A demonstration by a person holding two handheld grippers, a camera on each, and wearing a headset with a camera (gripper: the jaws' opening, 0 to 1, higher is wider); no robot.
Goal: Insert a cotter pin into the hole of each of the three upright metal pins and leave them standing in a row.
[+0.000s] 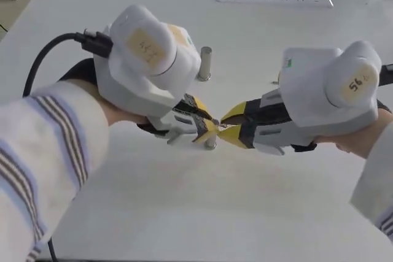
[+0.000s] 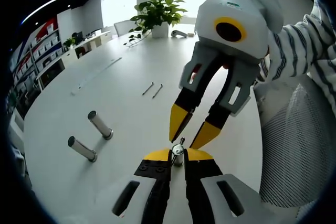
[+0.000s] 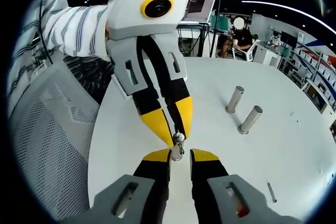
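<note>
A short, shiny metal pin (image 2: 178,156) stands upright on the white counter (image 2: 126,145), clamped between the yellow tips of the left hand-held gripper (image 3: 177,138). The right hand-held gripper (image 2: 185,140) meets its top from twelve o'clock with its jaws narrowly parted; I cannot tell whether they pinch anything. A second pin (image 2: 100,125) and a third pin (image 2: 82,148) stand at ten o'clock.

The table top (image 1: 184,213) is seen as white, smooth and a little shiny. The near pin (image 2: 178,157) is made of bright, glossy silver metal, and so are one far pin (image 2: 100,125) and the other far pin (image 2: 82,148). The left gripper (image 1: 212,126) and the right gripper (image 1: 225,126) are made of smooth white plastic, not very shiny, with black parts and yellow tips. The sleeve (image 1: 43,151) is made of soft striped cloth. The chair back (image 3: 47,145) is made of grey net with small holes.
</note>
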